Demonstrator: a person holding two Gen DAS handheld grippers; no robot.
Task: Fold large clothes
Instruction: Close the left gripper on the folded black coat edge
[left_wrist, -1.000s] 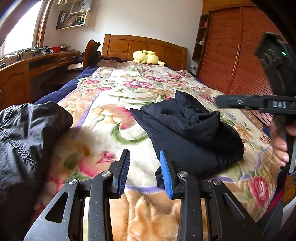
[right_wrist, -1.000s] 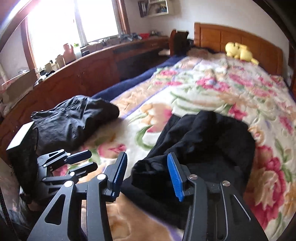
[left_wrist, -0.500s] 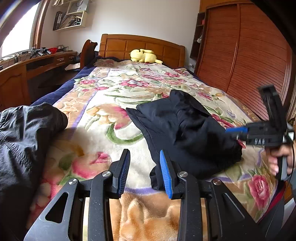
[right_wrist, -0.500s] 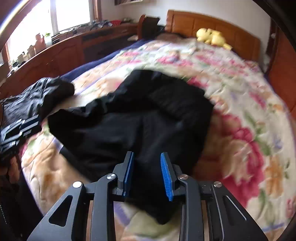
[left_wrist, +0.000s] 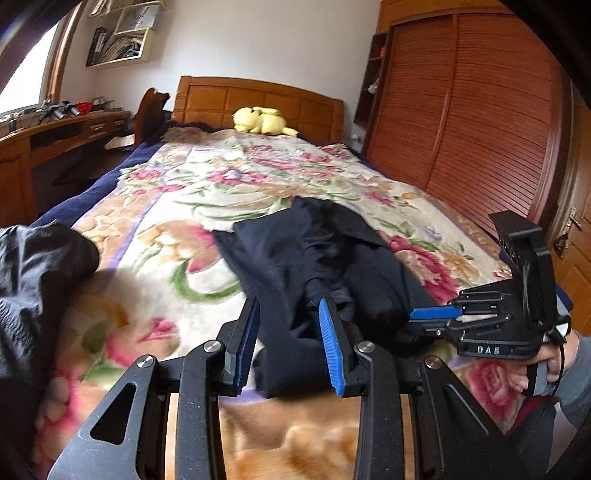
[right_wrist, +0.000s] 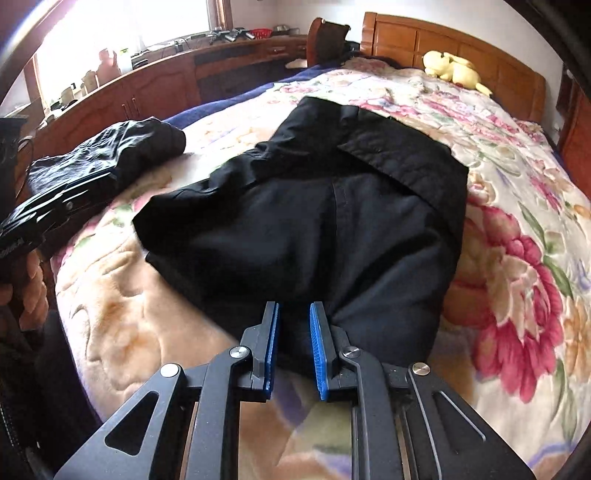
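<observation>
Here, the crumpled dark navy cloth garment lies on the floral fleece blanket of the wooden bed. My right jaws have just been closing and now pinch its near edge. My left jaws stand partly apart, the garment's hem between them, ungripped.

A yellow plush toy is laid against the wooden headboard of the bed. A louvred wardrobe is seen along one side, a long desk along the other.
</observation>
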